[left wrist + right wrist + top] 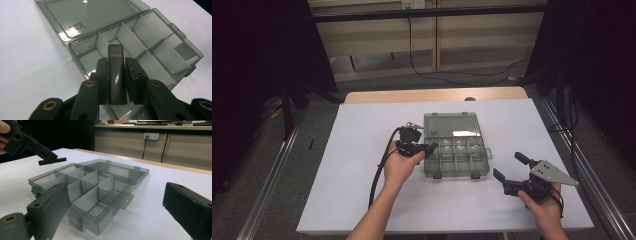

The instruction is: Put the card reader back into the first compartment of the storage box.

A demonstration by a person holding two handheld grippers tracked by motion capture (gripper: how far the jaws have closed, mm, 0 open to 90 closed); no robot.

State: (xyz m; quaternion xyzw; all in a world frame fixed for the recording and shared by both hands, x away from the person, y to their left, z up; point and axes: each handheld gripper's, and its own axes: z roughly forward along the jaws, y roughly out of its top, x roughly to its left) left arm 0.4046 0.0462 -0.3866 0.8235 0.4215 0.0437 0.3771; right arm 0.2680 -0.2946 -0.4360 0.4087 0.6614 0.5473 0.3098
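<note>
at the near edge of a white table, a person's right hand is holding the right gripper with its jaws spread wide and nothing between them, just off the box's front right corner. a little farther in, the left hand is gripping the left gripper, whose jaws are pressing closed on a small dark usb stick, its tip hanging over the left-hand compartments of a smoky clear plastic box. the box is sitting open at mid-table, its divided compartments looking empty and its lid lying flat behind them. beyond the far edge, a cable is trailing across the floor below a pale wall.
</note>
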